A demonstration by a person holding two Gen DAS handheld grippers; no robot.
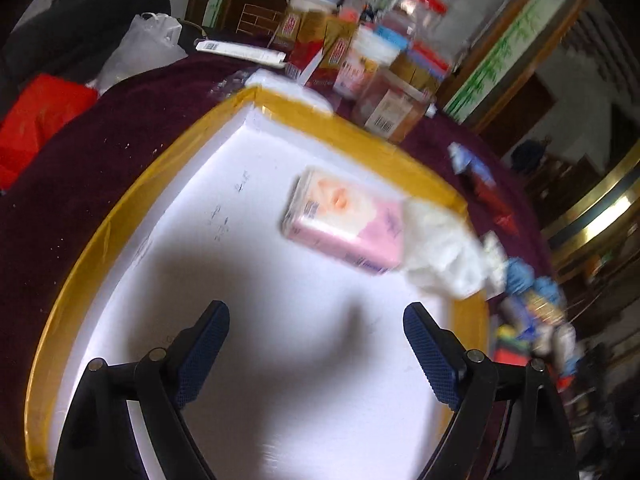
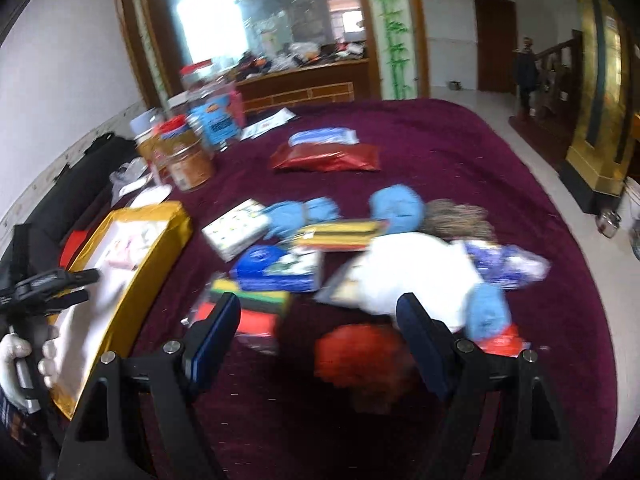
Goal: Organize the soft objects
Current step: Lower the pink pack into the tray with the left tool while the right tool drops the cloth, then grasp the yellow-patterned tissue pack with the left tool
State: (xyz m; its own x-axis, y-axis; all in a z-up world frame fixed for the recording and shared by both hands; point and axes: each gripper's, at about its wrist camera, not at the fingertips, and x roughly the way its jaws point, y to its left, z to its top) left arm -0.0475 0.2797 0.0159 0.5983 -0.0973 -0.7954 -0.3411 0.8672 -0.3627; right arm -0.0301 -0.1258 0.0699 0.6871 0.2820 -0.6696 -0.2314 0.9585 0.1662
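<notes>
A white box with yellow-taped rim (image 1: 160,176) fills the left wrist view; a pink tissue pack (image 1: 344,220) and a crumpled white cloth (image 1: 440,248) lie inside it at the far right. My left gripper (image 1: 316,320) is open and empty above the box floor, and shows at the left of the right wrist view (image 2: 76,284). My right gripper (image 2: 318,308) is open and empty above a pile of soft things on the maroon cloth (image 2: 460,148): a red fuzzy object (image 2: 360,354), a white cloth (image 2: 416,272), blue yarn balls (image 2: 396,206), striped sponges (image 2: 252,296).
Jars and boxes (image 2: 188,152) stand at the table's back left. A red packet (image 2: 326,158) and a blue-white packet (image 2: 324,136) lie farther back. A small printed box (image 2: 236,230) and a blue pack (image 2: 276,268) lie near the box (image 2: 160,240).
</notes>
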